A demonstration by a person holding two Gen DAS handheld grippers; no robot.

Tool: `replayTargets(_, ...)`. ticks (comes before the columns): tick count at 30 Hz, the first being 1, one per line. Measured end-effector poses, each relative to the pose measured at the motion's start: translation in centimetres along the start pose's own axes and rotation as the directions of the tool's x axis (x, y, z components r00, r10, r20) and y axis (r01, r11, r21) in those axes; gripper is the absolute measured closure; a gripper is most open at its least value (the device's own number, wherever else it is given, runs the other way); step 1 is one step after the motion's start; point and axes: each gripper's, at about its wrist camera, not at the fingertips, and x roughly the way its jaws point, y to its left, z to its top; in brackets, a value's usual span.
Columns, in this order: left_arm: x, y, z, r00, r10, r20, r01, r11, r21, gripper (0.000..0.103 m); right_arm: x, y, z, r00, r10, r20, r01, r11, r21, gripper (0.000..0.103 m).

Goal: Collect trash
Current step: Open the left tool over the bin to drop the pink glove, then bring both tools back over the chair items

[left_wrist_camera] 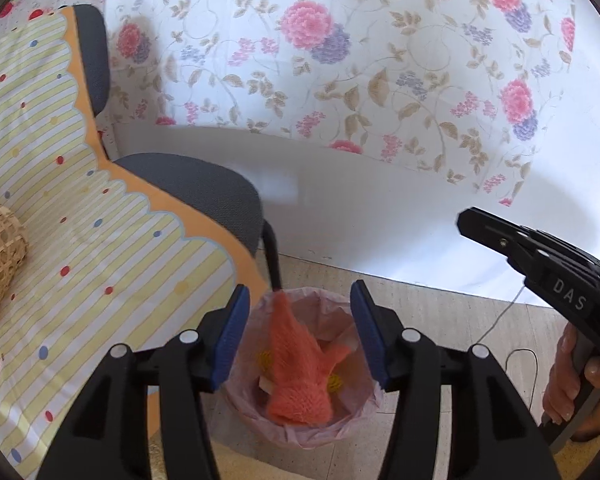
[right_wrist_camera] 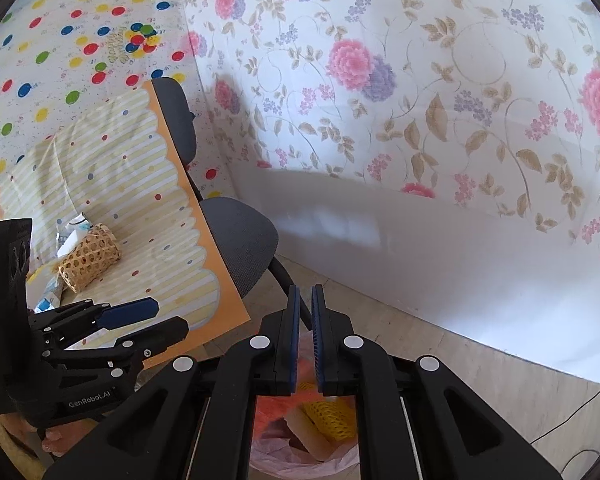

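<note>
bin: a pink-lined trash bin (left_wrist_camera: 300,380) is seen on the floor beside the table edge, below both grippers.
bin contents: an orange foam net (left_wrist_camera: 300,372) lies on top; yellow foam net (right_wrist_camera: 332,416) and a pale scrap are visible beneath it.
left gripper: the left gripper (left_wrist_camera: 296,332) is held directly above the bin, jaws spread wide, nothing gripped. The orange net is framed between the blue pads but lies lower, inside the liner; no contact is seen.
right gripper: the right gripper (right_wrist_camera: 305,340) is held over the bin too, pads nearly together with a narrow gap left; nothing is seen pinched between them.
table: a striped tablecloth (right_wrist_camera: 140,184) is seen left of the bin, with a woven basket (right_wrist_camera: 90,258) lying on its side.
trash left: crumpled paper and wrappers (right_wrist_camera: 70,236) are seen behind and beside the basket, well apart from both grippers.
progress: judged partway. Several pieces are already binned; the scraps on the table are not yet collected.
next: a return to the table for the scraps by the basket is likely called for.
chair: a grey chair (left_wrist_camera: 196,192) is seen between table and wall, not involved.
</note>
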Motion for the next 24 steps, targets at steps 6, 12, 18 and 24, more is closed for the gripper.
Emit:
replayTargets(6, -2.5, 3.3, -1.0, 0.992, 0.128, 0.024, -0.126, 0.99, -0.071, 0.051, 0.3, 1.6, 0.2, 0.999, 0.036, 0.002, -0.036, 0.999, -0.013, 0.092)
replayTargets(12, -5.5, 6.7, -2.6, 0.978, 0.205, 0.033, -0.198, 0.97, -0.141, 0.048, 0.7, 5.6, 0.3, 0.993, 0.115, -0.016, -0.115, 0.991, -0.064, 0.092)
replayTargets(18, -9.4, 10.4, -4.2, 0.957, 0.285, 0.058, -0.267, 0.94, -0.214, 0.043, 1.2, 11.0, 0.9, 0.979, 0.195, -0.06, -0.202, 0.968, -0.149, 0.091)
replayTargets(24, -13.2, 14.8, -6.1, 0.912, 0.409, 0.046, -0.376, 0.874, -0.309, 0.038, 1.5, 17.9, 1.8, 0.961, 0.269, -0.068, -0.276, 0.914, -0.297, 0.065)
